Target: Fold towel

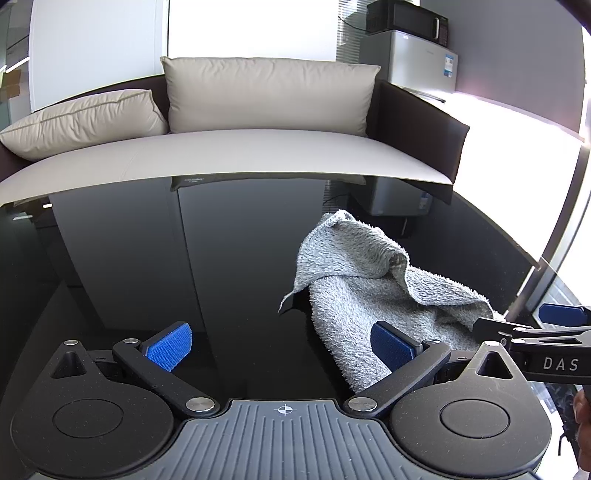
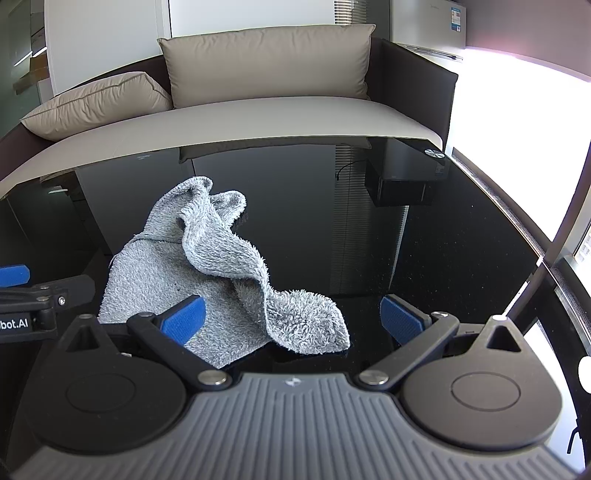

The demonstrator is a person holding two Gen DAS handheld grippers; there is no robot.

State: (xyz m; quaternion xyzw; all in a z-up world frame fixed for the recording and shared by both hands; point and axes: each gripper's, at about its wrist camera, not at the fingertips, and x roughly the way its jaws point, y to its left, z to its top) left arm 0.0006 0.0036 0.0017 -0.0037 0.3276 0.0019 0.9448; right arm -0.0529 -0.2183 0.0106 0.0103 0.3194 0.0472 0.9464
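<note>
Grey towel point(image 2: 207, 280) lies crumpled on the glossy black desk point(image 1: 221, 266), not flat: one part spread flat toward me, another part bunched up & draped over it, w/ a loose rumpled end trailing to the right in the right wrist view.

My left tool point(image 1: 280, 345) is wide open, nothing between the blue pads. Its right pad point(image 1: 391, 349) sits in front of the near towel edge; can't tell if it touches. Left pad is over bare desk, well clear of the cloth.

My right tool point(image 2: 291, 319) is also spread open, holding nothing. Its left pad point(image 2: 183, 319) is over the flat part of the towel, right pad over bare desk; the rumpled end sits between the two, nearer the left one.

Each tool shows at the edge of the other's view, so they're side by side w/ the towel between & ahead of them.

Beyond the desk: a sofa point(image 1: 258, 155) w/ beige cushions point(image 1: 269, 96), plus a small fridge point(image 1: 421, 66) w/ a microwave point(image 1: 406, 18) on top, far right.
</note>
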